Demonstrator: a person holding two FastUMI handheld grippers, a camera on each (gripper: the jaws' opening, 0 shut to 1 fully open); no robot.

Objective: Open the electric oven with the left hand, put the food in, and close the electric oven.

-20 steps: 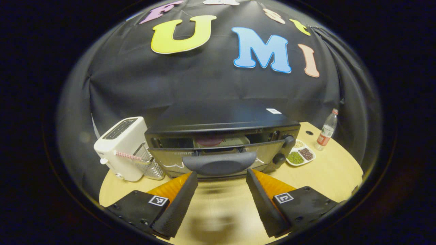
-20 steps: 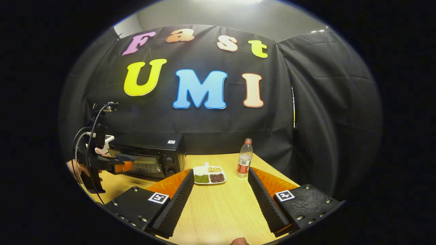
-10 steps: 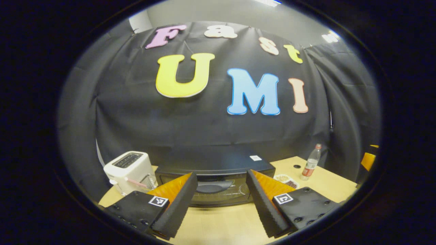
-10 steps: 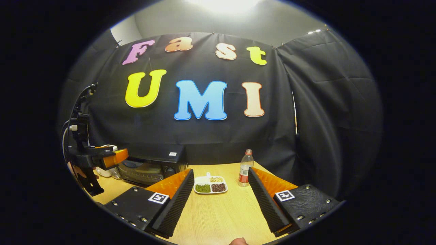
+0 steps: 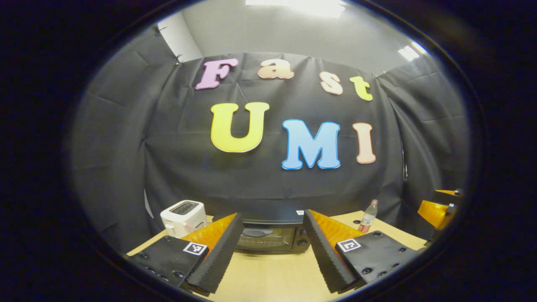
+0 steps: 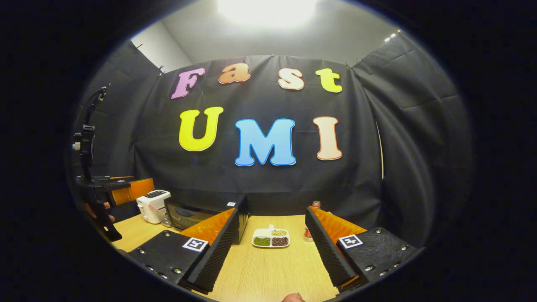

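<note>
Both tongs stand apart and empty: left gripper (image 5: 268, 251), right gripper (image 6: 268, 251). Your black box-shaped electric oven (image 5: 268, 237) sits at 12 o'clock, door shut; judged finished, next move: rest.

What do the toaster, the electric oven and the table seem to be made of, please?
Toaster: likely glossy white plastic, given its smooth, rounded shell. Electric oven: probably dark painted metal with a glass door, since the rack shows through. Table: pale wood or laminate, matte, with fine grain lines.

Both views low over table (image 5: 272, 279), facing wall, sharing oven (image 5: 268, 237), toaster (image 5: 183, 216)
</note>
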